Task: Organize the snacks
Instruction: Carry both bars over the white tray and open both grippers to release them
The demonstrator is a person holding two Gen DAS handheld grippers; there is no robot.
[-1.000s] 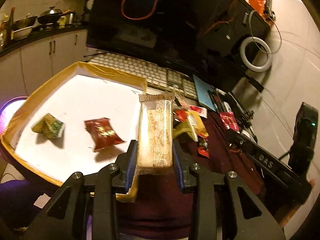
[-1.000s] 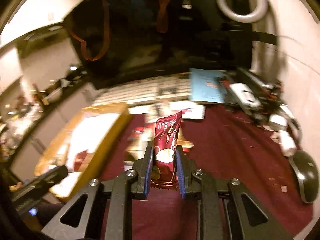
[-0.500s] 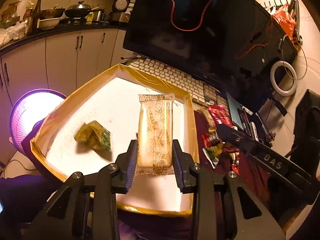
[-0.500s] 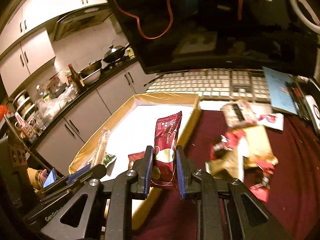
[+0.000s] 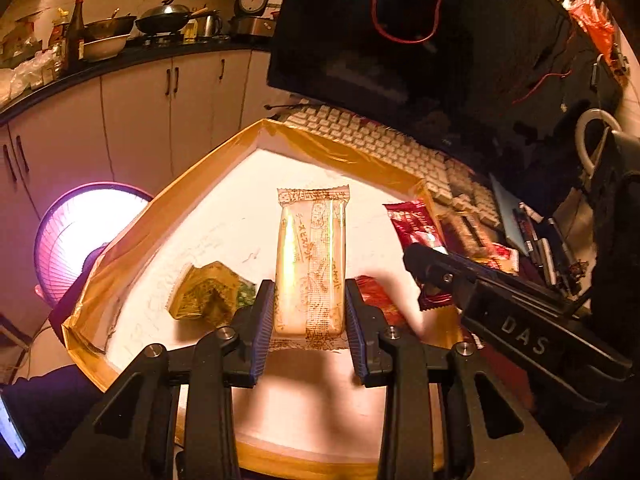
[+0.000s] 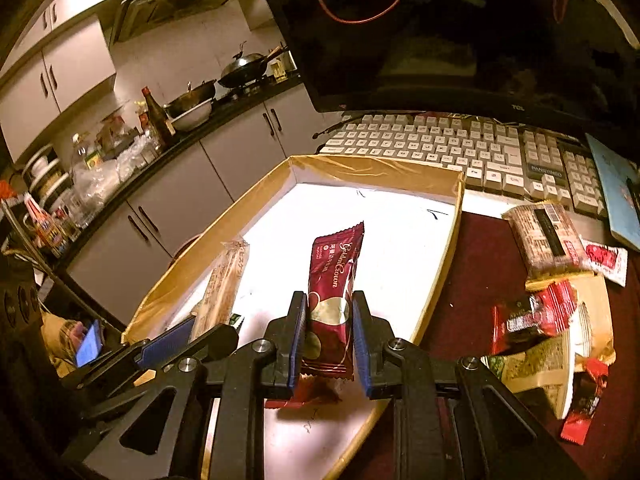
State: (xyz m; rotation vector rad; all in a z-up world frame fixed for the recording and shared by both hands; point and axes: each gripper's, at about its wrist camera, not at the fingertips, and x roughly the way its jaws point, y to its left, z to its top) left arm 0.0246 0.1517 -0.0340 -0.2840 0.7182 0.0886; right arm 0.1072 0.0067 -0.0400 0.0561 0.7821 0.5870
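My left gripper (image 5: 310,312) is shut on a pale yellow wafer packet (image 5: 311,260), held upright over the white floor of a shallow cardboard box (image 5: 132,232). A green-gold snack (image 5: 210,294) and a red snack (image 5: 376,296) lie on the box floor below. My right gripper (image 6: 329,338) is shut on a dark red bar packet (image 6: 334,280), also above the box (image 6: 380,168), near its right wall. In the right wrist view the wafer packet (image 6: 224,284) and left gripper (image 6: 172,344) show at lower left. The red bar (image 5: 416,228) and right gripper (image 5: 432,268) appear right of the wafer.
A pile of loose snack packets (image 6: 552,320) lies on the dark red table cloth (image 6: 472,280) right of the box. A white keyboard (image 6: 460,144) and a black monitor (image 6: 460,32) stand behind. Kitchen cabinets (image 5: 140,120) and a lit fan (image 5: 76,240) are beyond the table's left edge.
Both grippers swung left from the snack pile to above the box, each keeping its packet. The right gripper has come close beside the left one.
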